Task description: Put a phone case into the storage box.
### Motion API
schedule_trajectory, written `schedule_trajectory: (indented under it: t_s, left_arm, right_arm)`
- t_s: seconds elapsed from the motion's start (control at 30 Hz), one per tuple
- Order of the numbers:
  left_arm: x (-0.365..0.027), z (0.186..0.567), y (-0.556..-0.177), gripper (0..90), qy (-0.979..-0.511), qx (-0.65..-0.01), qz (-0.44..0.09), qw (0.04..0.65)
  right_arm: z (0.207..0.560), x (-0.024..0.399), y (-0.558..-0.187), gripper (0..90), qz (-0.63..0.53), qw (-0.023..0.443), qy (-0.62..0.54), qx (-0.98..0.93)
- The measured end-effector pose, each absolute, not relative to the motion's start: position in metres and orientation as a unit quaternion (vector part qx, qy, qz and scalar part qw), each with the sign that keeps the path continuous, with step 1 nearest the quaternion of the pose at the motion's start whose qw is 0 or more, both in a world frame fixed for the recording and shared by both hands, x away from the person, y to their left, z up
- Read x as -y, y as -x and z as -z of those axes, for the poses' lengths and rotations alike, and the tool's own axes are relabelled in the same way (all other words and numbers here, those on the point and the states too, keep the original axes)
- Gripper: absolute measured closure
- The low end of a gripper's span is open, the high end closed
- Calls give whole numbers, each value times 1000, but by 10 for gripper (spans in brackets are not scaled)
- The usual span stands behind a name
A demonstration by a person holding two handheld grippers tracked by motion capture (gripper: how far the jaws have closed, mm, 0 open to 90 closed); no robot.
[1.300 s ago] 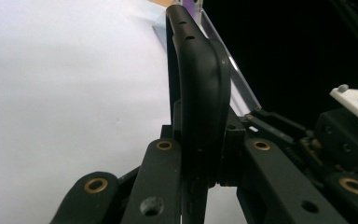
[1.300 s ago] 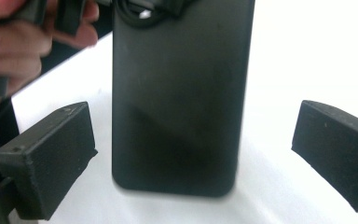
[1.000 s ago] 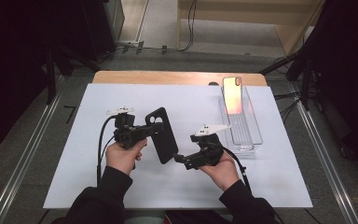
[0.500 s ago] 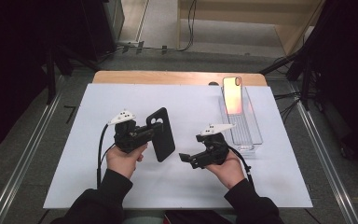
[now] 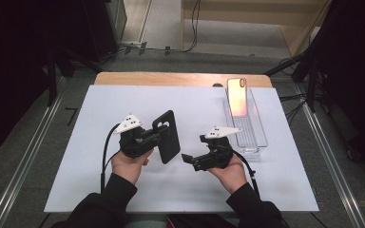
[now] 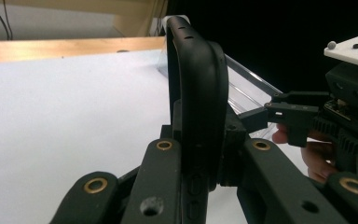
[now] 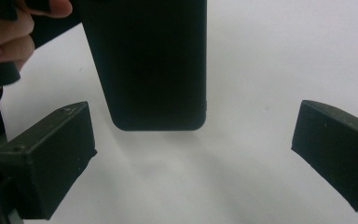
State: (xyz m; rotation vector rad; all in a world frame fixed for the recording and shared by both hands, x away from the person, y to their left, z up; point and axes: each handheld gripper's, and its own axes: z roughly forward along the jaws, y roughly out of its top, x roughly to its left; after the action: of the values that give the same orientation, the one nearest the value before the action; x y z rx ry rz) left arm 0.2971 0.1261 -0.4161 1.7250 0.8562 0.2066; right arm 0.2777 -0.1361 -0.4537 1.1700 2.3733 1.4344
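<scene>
While the left claw [image 5: 158, 138] grips the black phone case [image 5: 167, 137] upright by one edge, the right claw [image 5: 186, 158] waits wide open just beside it, so fitting the phone [image 5: 237, 97], well beyond in the clear tray [image 5: 261, 137], seems undone.

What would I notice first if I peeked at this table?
First, the black phone case near the middle of the white mat, clamped by the left gripper. Beside it, the right gripper points at the case with its jaws wide open. At the far right, a shiny phone leans in a clear tray.
</scene>
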Motion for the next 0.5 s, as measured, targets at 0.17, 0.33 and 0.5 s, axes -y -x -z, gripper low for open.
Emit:
schedule_trajectory:
  t_s: [0.17, 0.33, 0.5]
  left_arm:
    - [-122, 418, -295, 822, -734, -356, -94, 571]
    - [-119, 419, -295, 822, -736, -355, -87, 570]
    - [-116, 420, -293, 821, -739, -354, -76, 568]
  right_arm:
    - [451, 134, -276, 0, -490, 75, -387, -778]
    - [449, 134, -277, 0, -497, 75, -387, -773]
    - [448, 130, -279, 0, -502, 60, -386, -772]
